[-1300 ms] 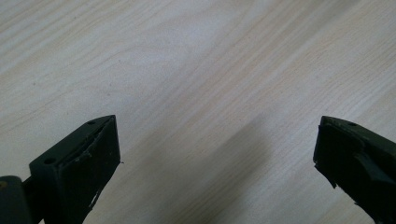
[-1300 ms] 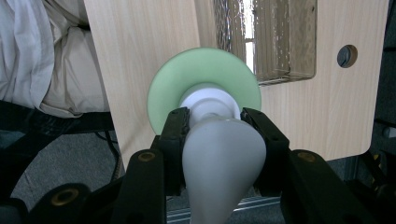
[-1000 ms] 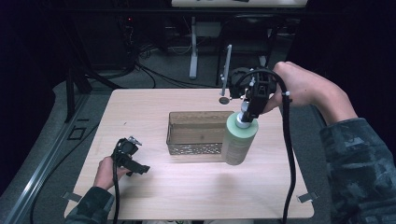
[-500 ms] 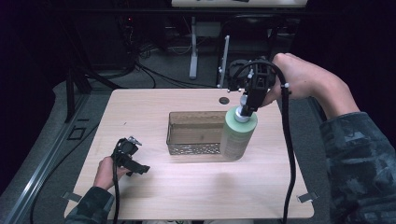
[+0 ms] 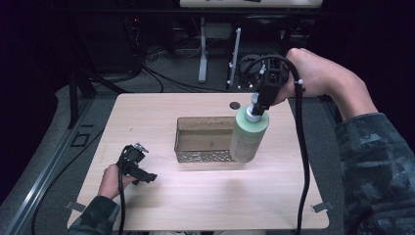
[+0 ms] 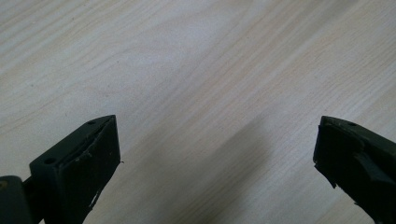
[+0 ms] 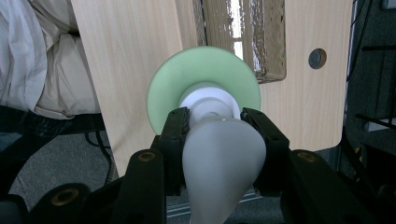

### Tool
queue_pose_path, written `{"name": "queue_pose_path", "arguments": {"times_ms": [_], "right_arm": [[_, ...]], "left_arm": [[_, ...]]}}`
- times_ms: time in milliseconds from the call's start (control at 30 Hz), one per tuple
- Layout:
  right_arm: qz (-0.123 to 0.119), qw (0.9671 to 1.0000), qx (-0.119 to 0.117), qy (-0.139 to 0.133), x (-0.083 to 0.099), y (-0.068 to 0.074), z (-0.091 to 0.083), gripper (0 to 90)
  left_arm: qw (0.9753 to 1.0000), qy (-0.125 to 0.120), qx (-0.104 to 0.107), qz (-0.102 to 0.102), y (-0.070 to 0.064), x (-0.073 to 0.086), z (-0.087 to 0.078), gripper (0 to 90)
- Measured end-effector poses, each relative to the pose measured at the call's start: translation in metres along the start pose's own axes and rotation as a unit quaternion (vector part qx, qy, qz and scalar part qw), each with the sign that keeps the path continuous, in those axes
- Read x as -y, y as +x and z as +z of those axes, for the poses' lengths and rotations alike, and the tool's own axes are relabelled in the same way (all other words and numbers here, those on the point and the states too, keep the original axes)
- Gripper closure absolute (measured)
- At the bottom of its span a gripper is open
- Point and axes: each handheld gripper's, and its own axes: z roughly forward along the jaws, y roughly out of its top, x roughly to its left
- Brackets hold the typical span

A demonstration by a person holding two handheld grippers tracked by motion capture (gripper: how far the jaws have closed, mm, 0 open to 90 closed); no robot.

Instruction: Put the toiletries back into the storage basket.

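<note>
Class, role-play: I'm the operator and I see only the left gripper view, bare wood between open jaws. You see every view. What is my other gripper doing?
Observer: The right gripper has its jaws shut on the white neck of a green bottle.
Operator: Where is that bottle?
Observer: It is at the right end of a clear basket, leaning slightly.
Operator: Anything in the basket?
Observer: From the high view, it looks empty.

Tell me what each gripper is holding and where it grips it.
The right gripper clamps the green bottle by its white pump neck. The left gripper is open, holding nothing.
</note>
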Motion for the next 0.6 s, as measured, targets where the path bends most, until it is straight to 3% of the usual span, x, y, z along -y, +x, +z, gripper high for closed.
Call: {"name": "queue_pose_path", "arguments": {"times_ms": [600], "right_arm": [[0.010, 0.9999, 0.004, 0.006, -0.007, -0.016, -0.003, 62.7]], "left_arm": [[1.0000, 0.001, 0.006, 0.000, -0.002, -0.001, 0.002, 0.7]]}}
